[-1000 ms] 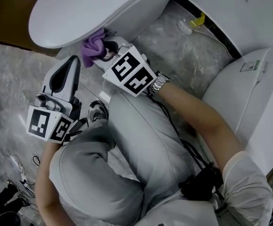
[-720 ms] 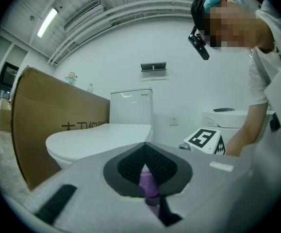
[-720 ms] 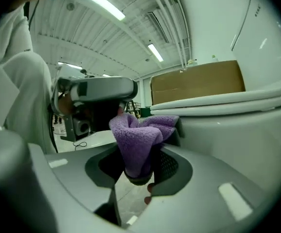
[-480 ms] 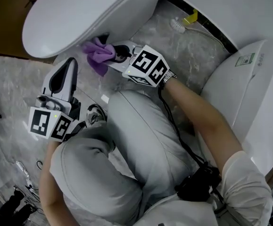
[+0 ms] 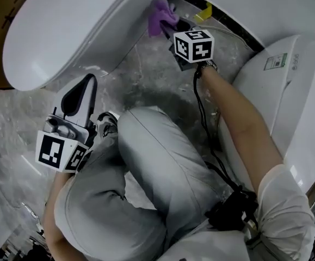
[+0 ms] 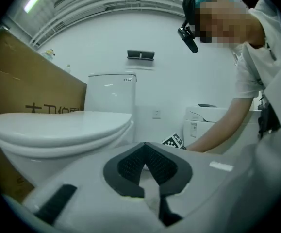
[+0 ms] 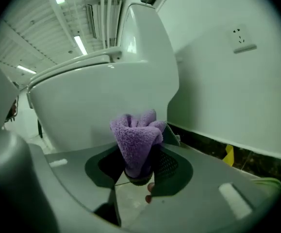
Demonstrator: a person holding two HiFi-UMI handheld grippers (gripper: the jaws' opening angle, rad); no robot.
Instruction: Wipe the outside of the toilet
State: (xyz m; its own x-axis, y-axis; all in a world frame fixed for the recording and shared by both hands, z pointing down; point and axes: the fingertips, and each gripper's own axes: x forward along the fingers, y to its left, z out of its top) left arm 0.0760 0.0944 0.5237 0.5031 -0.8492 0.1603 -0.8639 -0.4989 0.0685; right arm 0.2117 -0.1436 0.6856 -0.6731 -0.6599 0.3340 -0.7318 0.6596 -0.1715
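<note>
The white toilet (image 5: 75, 31) fills the upper left of the head view, and its bowl side also shows in the right gripper view (image 7: 96, 101). My right gripper (image 5: 171, 26) is shut on a bunched purple cloth (image 5: 161, 14), which is held against the rear of the toilet's base near the wall. In the right gripper view the cloth (image 7: 136, 137) stands up between the jaws, just short of the bowl's outside. My left gripper (image 5: 87, 83) hangs low at the left, away from the toilet, its jaws shut with nothing in them (image 6: 146, 154).
A second white toilet (image 5: 293, 91) stands close on the right. A yellow piece (image 5: 203, 12) and a hose lie on the marbled floor by the wall. A cardboard box (image 6: 24, 96) stands left of the toilet. The person's grey-trousered knees (image 5: 157, 162) fill the middle.
The right gripper has carried the purple cloth from under the front of the bowl back along its side to the rear near the wall. The left gripper has barely moved.
</note>
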